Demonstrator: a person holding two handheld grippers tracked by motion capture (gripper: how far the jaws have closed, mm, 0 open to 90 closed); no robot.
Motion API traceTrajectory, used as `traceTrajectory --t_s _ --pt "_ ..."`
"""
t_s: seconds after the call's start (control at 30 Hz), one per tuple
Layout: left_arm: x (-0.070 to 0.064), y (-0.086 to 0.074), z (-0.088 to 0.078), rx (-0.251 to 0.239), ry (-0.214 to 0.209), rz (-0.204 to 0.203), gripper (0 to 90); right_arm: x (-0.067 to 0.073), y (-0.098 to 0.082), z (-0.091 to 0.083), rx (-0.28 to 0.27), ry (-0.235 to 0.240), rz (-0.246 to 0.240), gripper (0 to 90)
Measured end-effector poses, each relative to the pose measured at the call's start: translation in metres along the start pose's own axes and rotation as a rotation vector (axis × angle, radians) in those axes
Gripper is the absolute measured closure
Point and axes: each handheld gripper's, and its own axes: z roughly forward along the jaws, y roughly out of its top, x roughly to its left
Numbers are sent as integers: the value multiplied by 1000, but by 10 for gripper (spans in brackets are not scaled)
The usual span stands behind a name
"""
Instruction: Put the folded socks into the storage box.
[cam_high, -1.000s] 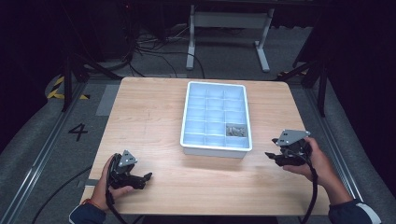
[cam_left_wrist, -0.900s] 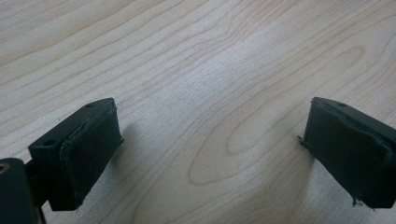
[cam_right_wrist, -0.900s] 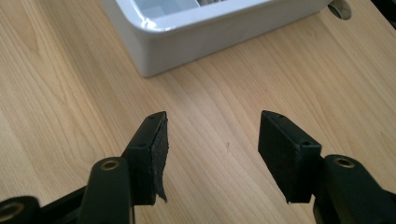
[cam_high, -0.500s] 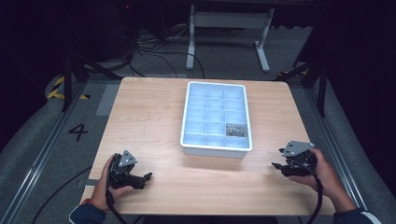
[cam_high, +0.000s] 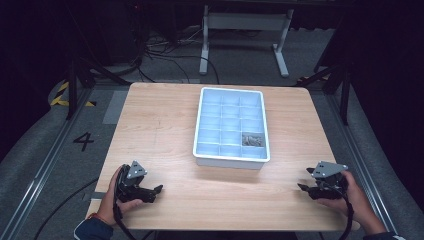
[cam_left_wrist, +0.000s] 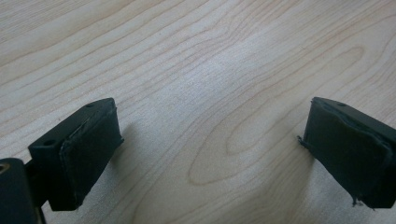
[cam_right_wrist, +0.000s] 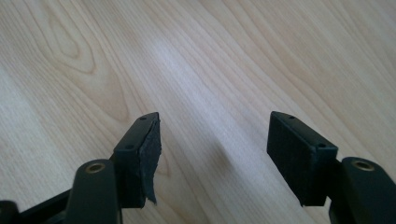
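A pale wooden table (cam_high: 165, 125) takes up the middle of the high view, standing on a grey floor with a number 4 (cam_high: 83, 141) marked to its left and a metal stand (cam_high: 245, 30) on the floor beyond its far edge. On the table, right of centre and toward the far half, sits a white compartment tray (cam_high: 231, 159), long side running near to far. One compartment near its right near corner holds a small heap of greyish parts (cam_high: 252, 140) (too small to tell what they are); the other cells look bare.

At the near left corner of the table the left gripper (cam_high: 156, 190) lies low in the person's left hand (cam_high: 119, 197), its jaws set wide apart with nothing but wood grain between them in the left gripper view. At the near right corner the right gripper (cam_high: 301, 187) is held in the right hand (cam_high: 345, 195), jaws likewise parted over bare wood. Both grippers are well apart from the tray.
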Motion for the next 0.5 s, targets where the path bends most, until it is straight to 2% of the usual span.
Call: traceTrajectory --t_s 0.07,0.2,0.33,0.4,0.5 --pt "0 0 0 0 0 0 43 0 -2 0 -6 -6 5 351" --pt "0 0 0 -1 -1 -4 43 -1 -15 -1 -35 11 64 321" --pt "0 0 0 1 0 2 43 0 -21 0 -37 5 80 293" --pt "0 0 0 1 0 2 42 -1 -27 0 -47 8 113 268" --pt "1 1 0 7 5 11 41 -2 -41 -1 -98 24 198 237"
